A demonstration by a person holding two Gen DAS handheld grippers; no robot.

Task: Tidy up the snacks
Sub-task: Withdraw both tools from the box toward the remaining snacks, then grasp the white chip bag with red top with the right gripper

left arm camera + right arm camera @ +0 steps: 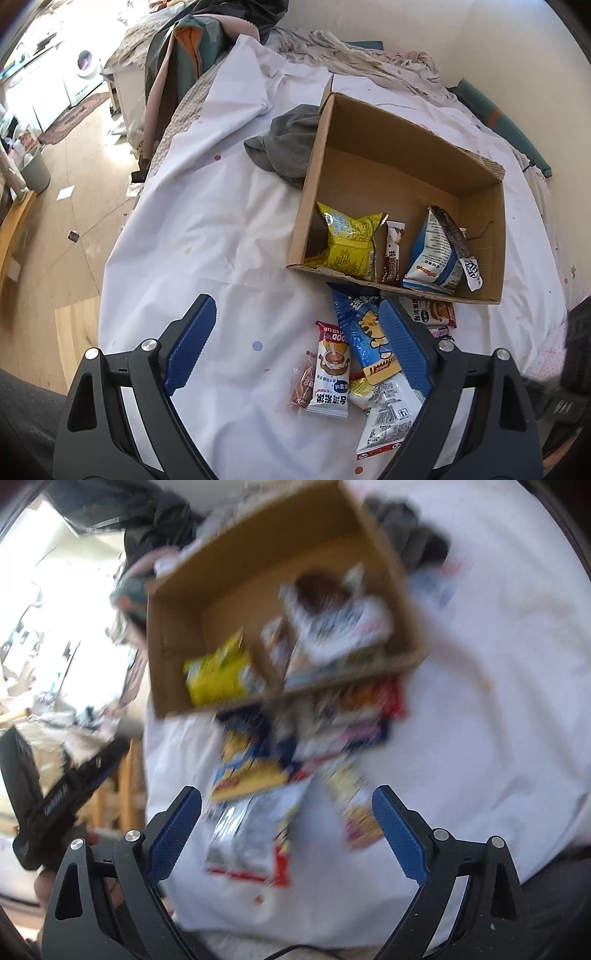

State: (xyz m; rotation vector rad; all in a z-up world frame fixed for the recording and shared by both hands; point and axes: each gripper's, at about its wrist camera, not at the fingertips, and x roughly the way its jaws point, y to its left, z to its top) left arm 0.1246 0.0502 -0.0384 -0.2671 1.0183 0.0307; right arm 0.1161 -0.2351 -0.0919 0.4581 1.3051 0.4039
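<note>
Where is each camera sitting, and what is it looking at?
Left wrist view: sits on the left gripper, looking forward and down at the cardboard box and loose snack packets on the white sheet; its own open blue fingers show.
Right wrist view: sits on the right gripper, blurred, facing the same box from another side; its open fingers show, and the left gripper at the left edge.
Shared: the box, the yellow packet inside it, and the pile of packets in front.
</note>
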